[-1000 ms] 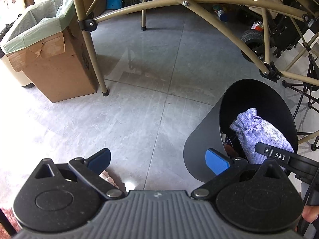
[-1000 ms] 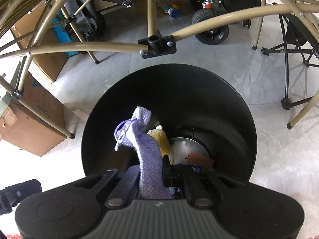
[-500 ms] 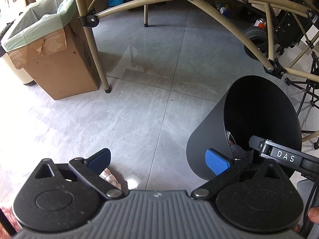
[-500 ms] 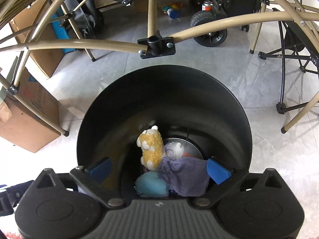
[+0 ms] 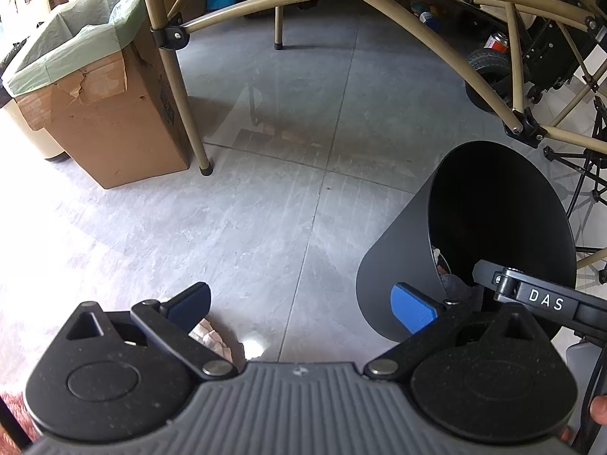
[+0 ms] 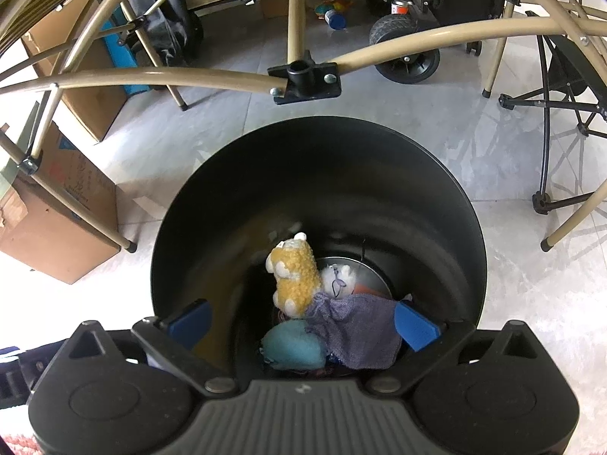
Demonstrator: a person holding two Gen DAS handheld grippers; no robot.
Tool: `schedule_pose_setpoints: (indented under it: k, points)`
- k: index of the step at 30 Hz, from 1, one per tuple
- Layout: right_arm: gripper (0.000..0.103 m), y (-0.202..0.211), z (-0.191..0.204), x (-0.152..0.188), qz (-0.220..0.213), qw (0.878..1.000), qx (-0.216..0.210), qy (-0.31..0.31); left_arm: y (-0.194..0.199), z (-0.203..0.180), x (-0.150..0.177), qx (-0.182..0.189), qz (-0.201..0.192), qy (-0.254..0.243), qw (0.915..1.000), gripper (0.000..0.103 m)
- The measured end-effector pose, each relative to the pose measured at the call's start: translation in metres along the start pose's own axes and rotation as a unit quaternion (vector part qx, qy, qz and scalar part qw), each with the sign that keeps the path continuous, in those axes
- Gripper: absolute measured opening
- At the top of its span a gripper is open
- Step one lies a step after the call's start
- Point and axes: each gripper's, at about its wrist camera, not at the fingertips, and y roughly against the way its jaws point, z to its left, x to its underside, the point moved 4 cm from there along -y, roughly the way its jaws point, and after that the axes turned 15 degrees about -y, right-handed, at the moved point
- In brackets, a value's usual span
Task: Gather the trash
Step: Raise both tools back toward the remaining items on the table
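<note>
- Floor point(image 5: 265, 197): grey tile, frame legs and a lined box point(image 5: 98, 113) at far left, well apart from the work.
- Bin point(image 6: 318, 197): black, upright, open top, directly under the right gripper point(image 6: 303, 322).
- Pouch point(image 6: 353, 330): purple, lying at the bin bottom on a teal item, touching the yellow plush point(image 6: 297, 276). Drop looks done.
- Right gripper: released, jaws have just been opening, nothing between them.
- Left gripper point(image 5: 303, 303): released, empty, hovering over floor just beside the bin; something pinkish point(image 5: 208, 337) under its left jaw, can't tell what.
- Next, my read: lift the right gripper straight up clear of the rim before swinging away, or it could tip the bin.
- Check that pinkish item as the next pick.
</note>
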Motion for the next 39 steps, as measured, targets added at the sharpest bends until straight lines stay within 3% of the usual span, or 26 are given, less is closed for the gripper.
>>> schedule_pose_setpoints:
  k: [9,19,29,39]
  points:
    - [0.103,0.007,0.003,0.000,-0.010,1.000,-0.005,0.010,0.004,-0.002,-0.001,0.001,-0.008,-0.004,1.0000,0.103]
    - [0.103,0.036,0.002,-0.006,-0.045,0.999,-0.017,0.021,0.024,-0.008,-0.006,-0.008,-0.046,-0.011,0.9988,0.103]
    - [0.103,0.084,0.001,-0.012,-0.098,0.994,-0.039,0.038,0.062,-0.016,-0.014,-0.029,-0.118,-0.027,0.9923,0.103]
    - [0.103,0.154,0.000,-0.023,-0.166,0.982,-0.083,0.042,0.117,-0.032,-0.026,-0.042,-0.213,-0.050,0.9749,0.103]
